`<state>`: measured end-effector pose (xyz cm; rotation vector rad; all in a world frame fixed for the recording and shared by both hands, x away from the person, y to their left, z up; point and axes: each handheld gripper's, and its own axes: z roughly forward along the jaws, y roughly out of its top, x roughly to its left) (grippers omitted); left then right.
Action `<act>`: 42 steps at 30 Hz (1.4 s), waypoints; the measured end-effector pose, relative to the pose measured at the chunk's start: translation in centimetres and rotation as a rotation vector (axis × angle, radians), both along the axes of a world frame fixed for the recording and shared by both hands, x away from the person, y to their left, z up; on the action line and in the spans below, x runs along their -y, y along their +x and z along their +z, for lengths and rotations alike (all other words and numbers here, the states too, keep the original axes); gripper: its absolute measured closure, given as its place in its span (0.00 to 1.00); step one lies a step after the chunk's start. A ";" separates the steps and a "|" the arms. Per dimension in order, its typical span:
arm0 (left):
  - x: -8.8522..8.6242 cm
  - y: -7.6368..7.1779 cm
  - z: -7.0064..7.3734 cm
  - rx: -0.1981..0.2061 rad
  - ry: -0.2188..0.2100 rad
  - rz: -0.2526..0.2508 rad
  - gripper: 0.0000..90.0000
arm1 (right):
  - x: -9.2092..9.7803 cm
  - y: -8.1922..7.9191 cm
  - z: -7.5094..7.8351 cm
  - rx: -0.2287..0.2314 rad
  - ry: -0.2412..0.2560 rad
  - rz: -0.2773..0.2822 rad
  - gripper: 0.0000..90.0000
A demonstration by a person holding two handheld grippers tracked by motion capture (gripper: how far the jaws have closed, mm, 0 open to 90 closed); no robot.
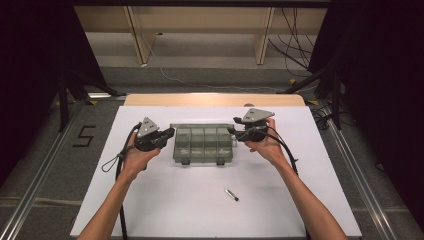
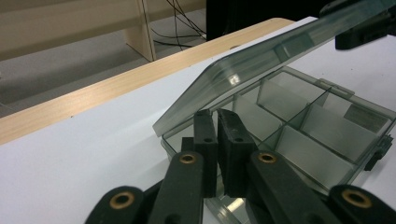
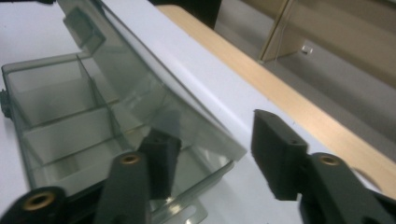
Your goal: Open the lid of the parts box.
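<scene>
The clear compartment box [image 1: 204, 144] sits at the middle of the white table [image 1: 165, 200], with one gripper at each end. Its lid [image 2: 261, 60] is raised part-way and slopes up from the rear edge.

Left gripper [image 1: 167, 134]: in the left gripper view, the jaws stand almost together, pressed at the near corner of the box wall under the lid. Whether they pinch the wall or only rest against it, I cannot tell.

Right gripper [image 1: 233, 132]: in the right gripper view, the jaws stand wide apart. One jaw reaches inside the end compartment; the other stays outside, above the bare table. They grasp nothing, and the lid's corner lies between them.

Likely faults from this position:
- Lid drop. Nothing clamps the lid, so it may fall shut onto the inner jaw if the right gripper lowers or withdraws.
- Box slide. The box is light; an uneven push from one end may skid or twist it.
- Hinge strain. Lifting one lid corner alone may twist the thin plastic.
- The small pen-like item [image 1: 231, 194] lies well apart, toward the person, and poses little risk.
</scene>
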<state>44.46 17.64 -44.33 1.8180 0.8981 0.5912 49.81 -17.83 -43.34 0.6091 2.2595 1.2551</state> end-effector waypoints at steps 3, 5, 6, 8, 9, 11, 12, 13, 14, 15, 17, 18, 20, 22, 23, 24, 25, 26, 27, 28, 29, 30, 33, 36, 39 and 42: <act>-0.1 0.1 -0.1 -0.009 0.002 -0.002 0.90 | -0.1 0.2 0.1 0.016 -0.016 0.014 0.71; -0.1 0.2 -0.4 -0.031 0.007 0.009 0.87 | -0.1 0.2 0.1 0.023 -0.015 0.019 0.73; -0.1 0.3 -0.6 -0.063 0.020 0.011 0.80 | -0.2 0.3 0.2 0.028 -0.011 0.026 0.77; -0.1 0.4 -1.0 -0.092 0.090 0.028 0.77 | -0.2 0.3 0.2 0.028 -0.012 0.023 0.77; 0.1 0.4 -1.4 -0.118 0.107 0.045 0.74 | -0.2 0.3 0.2 0.035 -0.011 0.021 0.78; 0.2 0.6 -1.9 -0.170 0.121 0.037 0.65 | -0.2 0.3 0.3 0.039 -0.010 0.014 0.80; 0.1 0.7 -2.0 -0.198 0.180 0.024 0.65 | -0.2 0.4 0.3 0.041 -0.010 0.011 0.81; 0.4 0.6 -2.2 -0.216 0.150 0.049 0.62 | -0.2 0.4 0.4 0.042 -0.013 0.004 0.81; 0.8 0.7 -2.5 -0.229 0.133 0.061 0.61 | -0.3 0.4 0.5 0.038 -0.011 -0.011 0.82; 0.8 0.7 -2.5 -0.229 0.133 0.061 0.60 | -0.3 0.4 0.5 0.038 -0.011 -0.011 0.82; 1.1 0.7 -2.9 -0.278 0.175 0.043 0.57 | -0.4 0.4 0.6 0.034 -0.008 -0.028 0.83; 1.0 0.8 -2.9 -0.295 0.206 0.014 0.58 | -0.4 0.4 0.6 0.029 -0.005 -0.031 0.84; 1.2 0.7 -3.1 -0.295 0.204 0.010 0.62 | -0.3 0.4 0.7 0.007 0.015 -0.049 0.86; 1.5 0.6 -3.1 -0.298 0.206 -0.001 0.68 | -0.2 0.4 0.8 -0.008 0.034 -0.071 0.87; 1.5 0.6 -3.1 -0.296 0.215 0.002 0.69 | -0.3 0.5 0.7 -0.006 0.041 -0.075 0.87; 1.5 0.6 -3.1 -0.296 0.215 0.002 0.69 | -0.3 0.5 0.7 -0.006 0.041 -0.075 0.87; 1.6 0.6 -3.0 -0.290 0.226 0.002 0.69 | -0.3 0.5 0.8 0.003 0.041 -0.087 0.88; 1.6 0.5 -3.0 -0.287 0.223 0.003 0.70 | -0.3 0.5 0.8 -0.004 0.053 -0.099 0.89; 1.6 0.5 -2.9 -0.291 0.222 0.003 0.72 | -0.4 0.6 0.8 -0.010 0.057 -0.109 0.89; 1.5 0.5 -2.9 -0.298 0.208 0.008 0.73 | -0.4 0.5 1.0 -0.026 0.062 -0.129 0.90; 1.5 0.5 -2.9 -0.300 0.209 0.004 0.74 | -0.4 0.5 1.1 -0.018 0.068 -0.141 0.90; 1.6 0.5 -2.9 -0.303 0.203 0.010 0.75 | -0.4 0.4 1.1 -0.031 0.071 -0.149 0.90; 1.6 0.4 -2.9 -0.304 0.202 0.015 0.76 | -0.4 0.3 1.3 -0.053 0.074 -0.163 0.90; 1.6 0.4 -2.9 -0.320 0.186 0.018 0.76 | -0.3 0.3 1.4 -0.064 0.083 -0.181 0.91; 1.6 0.3 -2.8 -0.339 0.180 0.020 0.76 | -0.4 0.6 1.6 -0.078 0.092 -0.211 0.91; 1.9 0.1 -2.8 -0.342 0.186 0.041 0.76 | -0.6 1.1 1.9 -0.102 0.101 -0.242 0.92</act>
